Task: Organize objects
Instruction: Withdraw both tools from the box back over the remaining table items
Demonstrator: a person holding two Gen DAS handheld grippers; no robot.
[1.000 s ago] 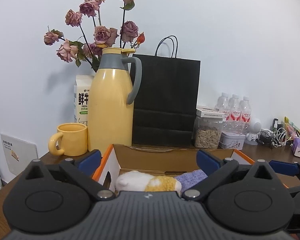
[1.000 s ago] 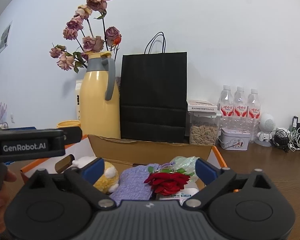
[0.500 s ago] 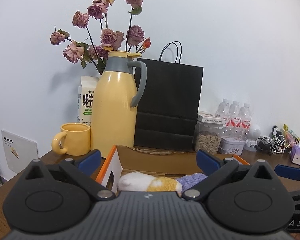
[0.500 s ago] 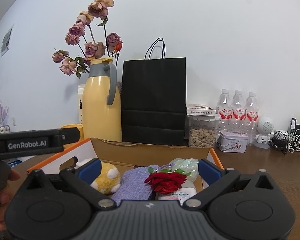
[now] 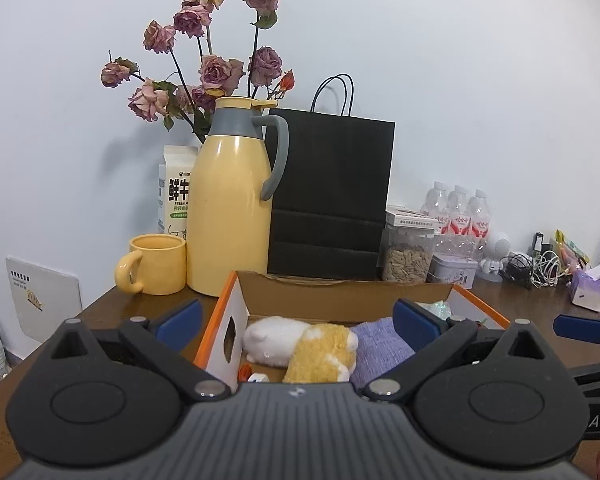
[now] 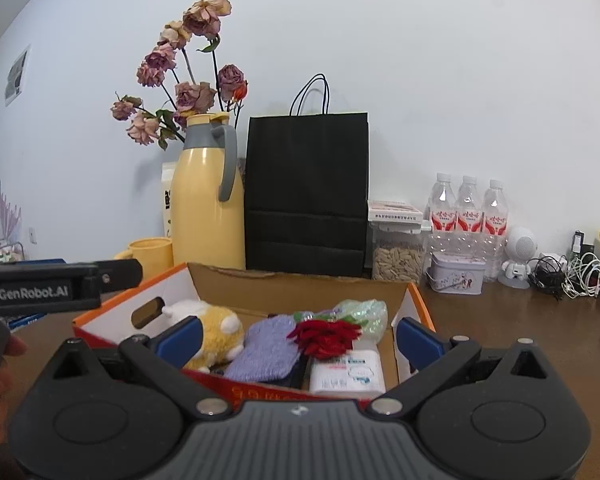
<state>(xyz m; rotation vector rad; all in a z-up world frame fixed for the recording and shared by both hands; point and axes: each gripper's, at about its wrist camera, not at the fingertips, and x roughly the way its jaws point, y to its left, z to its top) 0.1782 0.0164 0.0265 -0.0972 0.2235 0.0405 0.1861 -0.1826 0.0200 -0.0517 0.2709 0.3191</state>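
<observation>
An open cardboard box (image 6: pixel 296 288) with orange-edged white flaps sits on the brown table. Inside lie a white-and-yellow plush toy (image 5: pixel 300 342), a lilac knitted cloth (image 6: pixel 266 348), a red fabric rose (image 6: pixel 326 336), a crinkly clear-green bag (image 6: pixel 360 310) and a white pack (image 6: pixel 348 372). My left gripper (image 5: pixel 296 320) hovers open over the box's left end with nothing between its blue fingers (image 5: pixel 180 318). My right gripper (image 6: pixel 298 336) hangs open above the box's near edge, empty too. In the right wrist view the left gripper's body (image 6: pixel 48 288) shows at the left.
Behind the box stand a yellow thermos jug (image 5: pixel 232 208), a yellow mug (image 5: pixel 154 264), a milk carton (image 5: pixel 176 192), dried roses (image 5: pixel 204 68) and a black paper bag (image 5: pixel 328 200). To the right: a seed jar (image 6: pixel 398 252), a tin (image 6: pixel 456 278), water bottles (image 6: pixel 466 212), cables (image 6: pixel 564 276).
Both grippers have risen and tipped down a little, so more of the box's inside shows. Both stay open and empty.
</observation>
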